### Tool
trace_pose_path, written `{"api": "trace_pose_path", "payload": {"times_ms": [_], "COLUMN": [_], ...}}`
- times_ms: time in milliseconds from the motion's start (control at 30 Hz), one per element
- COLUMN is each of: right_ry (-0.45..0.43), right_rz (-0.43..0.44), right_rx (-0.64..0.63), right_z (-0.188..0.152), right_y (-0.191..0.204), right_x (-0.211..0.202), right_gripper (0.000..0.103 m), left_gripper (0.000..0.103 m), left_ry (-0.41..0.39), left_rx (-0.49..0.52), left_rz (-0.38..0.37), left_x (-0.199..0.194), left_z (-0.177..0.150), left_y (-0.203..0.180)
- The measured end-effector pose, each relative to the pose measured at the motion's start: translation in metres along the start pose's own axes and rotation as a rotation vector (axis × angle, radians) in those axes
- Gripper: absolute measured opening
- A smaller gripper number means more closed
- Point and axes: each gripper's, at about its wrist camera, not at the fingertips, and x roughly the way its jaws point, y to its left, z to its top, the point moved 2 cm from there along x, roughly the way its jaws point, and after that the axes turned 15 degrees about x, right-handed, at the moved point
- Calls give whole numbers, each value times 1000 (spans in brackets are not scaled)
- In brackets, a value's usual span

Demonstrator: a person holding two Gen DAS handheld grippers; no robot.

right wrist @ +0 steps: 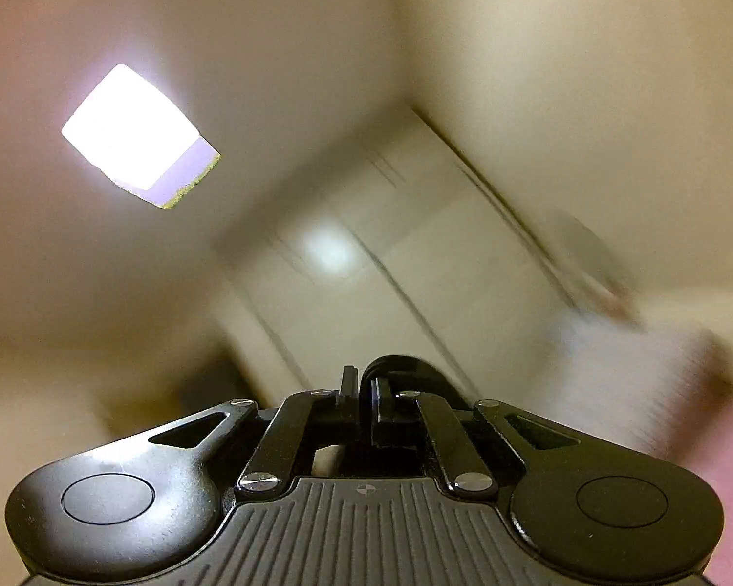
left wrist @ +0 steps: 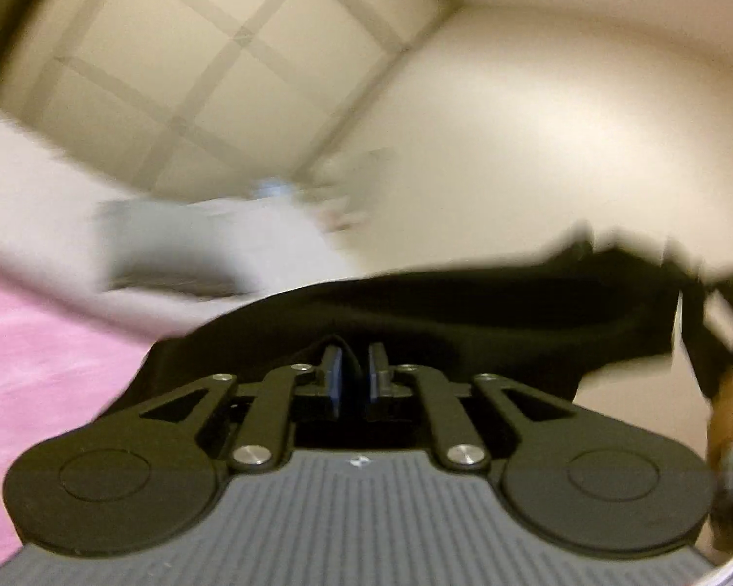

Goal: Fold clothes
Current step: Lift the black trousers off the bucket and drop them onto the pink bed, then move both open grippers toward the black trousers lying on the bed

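A black garment hangs stretched in the air across the left wrist view, from centre to the right edge. My left gripper is shut on one edge of it, with dark cloth pinched between the blue pads. At the far right a person's hand holds the other end, blurred. In the right wrist view my right gripper is shut on a fold of the same black garment, which loops up over the right pad. Both views are tilted and motion-blurred.
A pink bedspread lies below at left, with white pillows behind it. The right wrist view shows a pale wardrobe, a bright ceiling light, a white pillow and pink bedding.
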Motion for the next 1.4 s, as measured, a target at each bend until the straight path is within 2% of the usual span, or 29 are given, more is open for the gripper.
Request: {"api": "trace_pose_path", "payload": {"times_ms": [33, 133, 200, 267, 300, 433, 567, 867, 1133, 1267, 1400], "right_ry": [109, 386, 489, 565, 594, 715, 787, 882, 922, 916, 909], "right_rz": [-135, -551, -705, -799, -816, -793, -774, -783, -757, -751, -770], "right_rx": [21, 120, 101, 100, 105, 94, 75, -32, -80, -96, -103], "right_z": [-21, -86, -131, -169, -191, -230, -256, -263, -268, -268, -276], "right_y": [-29, -142, -192, -215, -234, -243, -231, -260, -264, -263, -261], "right_x": [16, 46, 45, 40, 37, 18, 4, -29, -43, -42, -38], "right_gripper": [15, 24, 28, 31, 33, 35, 36, 40, 41, 42, 43], "left_gripper": [8, 8, 8, 8, 8, 8, 14, 19, 25, 25, 26], "left_ry": [51, 203, 311, 399, 431, 507, 561, 635, 627, 622, 628], "left_rx": [-9, -36, -29, -23, -31, -35, -21, 79, 178, 218, 228], "left_rz": [56, 224, 337, 411, 429, 479, 522, 619, 702, 719, 700], "left_x": [-1, -6, -5, -4, -2, 5, 13, -8, -22, -22, -22], "left_z": [-14, -57, -84, -105, -113, -139, -160, -190, -186, -178, -172], "left_y": [11, 44, 57, 62, 65, 73, 81, 47, 20, 24, 42]}}
